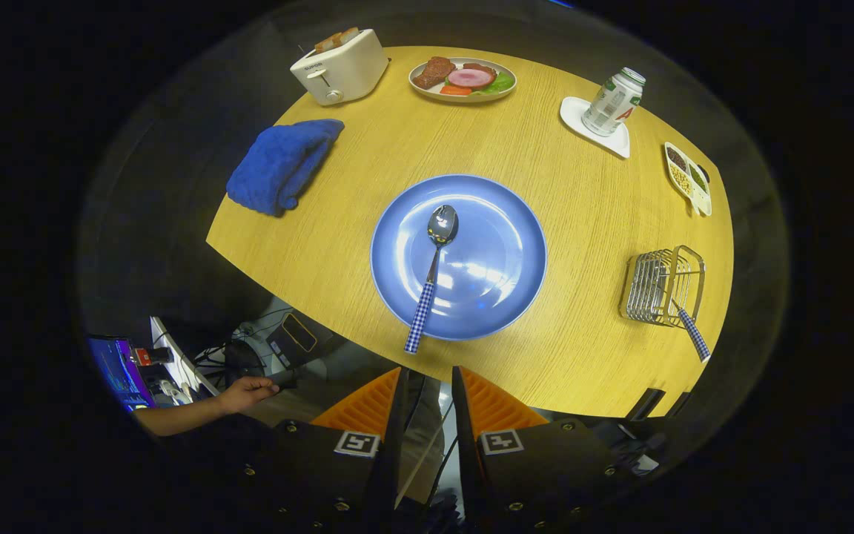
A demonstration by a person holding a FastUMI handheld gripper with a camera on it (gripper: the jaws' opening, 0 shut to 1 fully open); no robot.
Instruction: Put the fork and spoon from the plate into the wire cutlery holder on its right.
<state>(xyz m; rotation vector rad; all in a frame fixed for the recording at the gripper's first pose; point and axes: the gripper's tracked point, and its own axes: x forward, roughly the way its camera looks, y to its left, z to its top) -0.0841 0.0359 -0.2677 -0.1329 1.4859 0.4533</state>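
A blue plate point(471, 297) lies in the middle of the round wooden table point(568, 200). On it rests a spoon point(431, 278) with a shiny bowl and a blue-and-white checked handle that juts over the plate's near rim. To the plate's right stands the wire cutlery holder point(660, 285); a checked handle point(694, 334), apparently the fork's, sticks out of it toward the table's near edge. My gripper point(428, 382) hovers high above the near table edge, just short of the spoon's handle. Its fingers stand a narrow gap apart with nothing between them.
A blue cloth point(282, 163) lies at the left, a white toaster point(339, 67) with toast behind it. At the far side sit a plate of food point(462, 78), a can point(614, 101) on a white coaster and a small divided dish point(688, 178). A person's hand point(245, 393) is below the table, left.
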